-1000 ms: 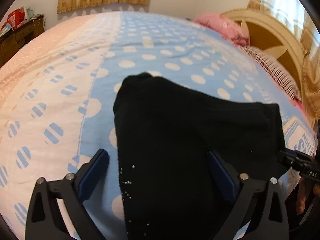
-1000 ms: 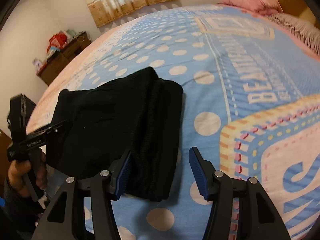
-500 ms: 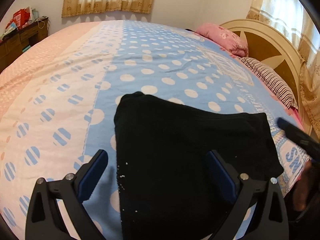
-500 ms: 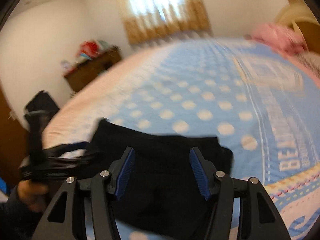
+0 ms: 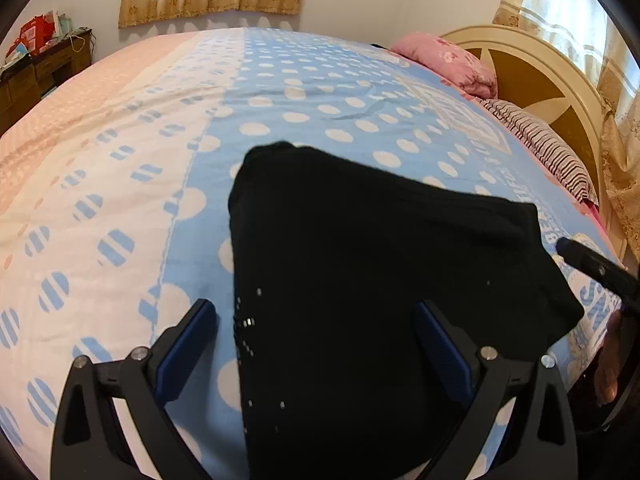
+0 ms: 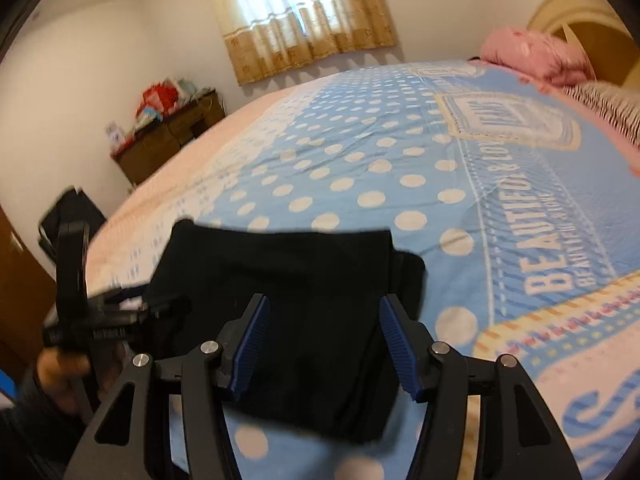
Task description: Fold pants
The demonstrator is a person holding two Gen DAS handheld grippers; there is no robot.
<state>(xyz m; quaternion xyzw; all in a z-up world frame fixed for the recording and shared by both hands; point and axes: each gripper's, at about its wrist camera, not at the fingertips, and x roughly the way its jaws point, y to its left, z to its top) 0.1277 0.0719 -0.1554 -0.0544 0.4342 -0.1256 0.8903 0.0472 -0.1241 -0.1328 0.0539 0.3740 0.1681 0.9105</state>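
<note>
Bedroom, a wide bed under a blue polka-dot bedspread (image 5: 328,92), curtained window (image 6: 296,12) on the far wall.

Left gripper (image 5: 316,344) spread wide, empty, hovering over the near part of the black pants (image 5: 360,280); left finger (image 5: 184,344) over bare bedspread just outside the garment's left edge, right finger (image 5: 440,352) over the cloth. Right gripper (image 6: 324,344) also gaping, nothing between the blue pads (image 6: 252,344), poised above the pants (image 6: 304,300) near their right side; contact with the cloth not clear.

Pants folded into a compact dark block near the bed's front edge, left edge running straight away to a rounded far corner, right edge stopping short of the printed lettering (image 6: 548,232).

Beyond the fold, a broad open stretch of bedspread up to the pink pillow (image 5: 452,60) and striped pillow (image 5: 544,152) by the cream headboard (image 5: 540,76). Pink-and-white band of the cover open on the left, wooden dresser (image 6: 172,136) past it against the wall.
</note>
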